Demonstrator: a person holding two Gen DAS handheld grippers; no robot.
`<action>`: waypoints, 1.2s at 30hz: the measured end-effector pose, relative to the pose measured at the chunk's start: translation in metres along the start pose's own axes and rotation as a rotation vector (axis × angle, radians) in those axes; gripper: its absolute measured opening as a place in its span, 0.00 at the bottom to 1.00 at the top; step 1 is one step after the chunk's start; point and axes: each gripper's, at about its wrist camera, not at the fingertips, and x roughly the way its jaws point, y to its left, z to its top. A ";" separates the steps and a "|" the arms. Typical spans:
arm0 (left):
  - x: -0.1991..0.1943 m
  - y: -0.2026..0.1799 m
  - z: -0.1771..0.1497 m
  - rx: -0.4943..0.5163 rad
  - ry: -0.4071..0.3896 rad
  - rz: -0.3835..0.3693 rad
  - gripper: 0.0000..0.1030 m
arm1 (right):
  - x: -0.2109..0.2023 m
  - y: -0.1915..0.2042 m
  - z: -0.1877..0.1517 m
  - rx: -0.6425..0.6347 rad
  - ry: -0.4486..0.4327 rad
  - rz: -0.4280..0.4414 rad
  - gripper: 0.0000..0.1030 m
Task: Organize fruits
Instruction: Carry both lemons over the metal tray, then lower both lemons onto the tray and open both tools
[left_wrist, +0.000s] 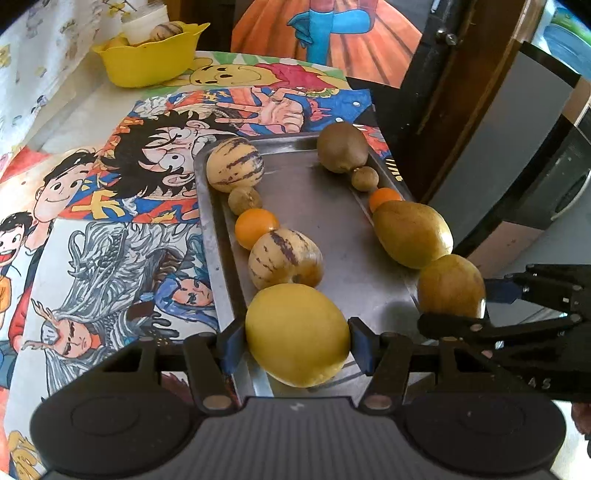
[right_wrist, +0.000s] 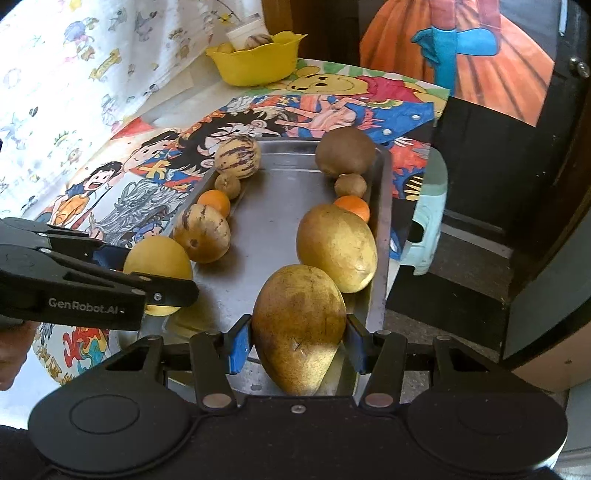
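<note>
A metal tray (left_wrist: 325, 218) (right_wrist: 280, 218) holds two rows of fruit. The left row has a striped melon (left_wrist: 235, 164), a small brown fruit (left_wrist: 244, 199), an orange (left_wrist: 256, 227), a second striped melon (left_wrist: 284, 263) and a yellow mango (left_wrist: 297, 334). My left gripper (left_wrist: 295, 345) is shut on this yellow mango at the tray's near left end. The right row has a kiwi (right_wrist: 345, 151), a small brown fruit (right_wrist: 351, 185), an orange (right_wrist: 352, 206) and a mango (right_wrist: 337, 248). My right gripper (right_wrist: 298, 341) is shut on a brownish mango (right_wrist: 299, 328) at the near right end.
A yellow bowl (left_wrist: 147, 61) (right_wrist: 258, 61) with fruit stands at the table's far left. Cartoon drawings (left_wrist: 110, 206) cover the table. A pale green stool (right_wrist: 430, 221) and dark furniture stand right of the tray, past the table edge.
</note>
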 end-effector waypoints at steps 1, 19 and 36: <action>0.001 -0.001 0.001 -0.007 0.002 0.003 0.60 | 0.001 -0.001 0.001 -0.007 0.001 0.005 0.52; 0.004 -0.010 -0.004 -0.091 0.002 0.063 0.61 | 0.008 -0.014 0.000 -0.063 0.016 0.091 0.53; -0.002 -0.010 -0.008 -0.102 -0.010 0.053 0.62 | -0.005 -0.013 -0.004 -0.111 -0.003 0.116 0.53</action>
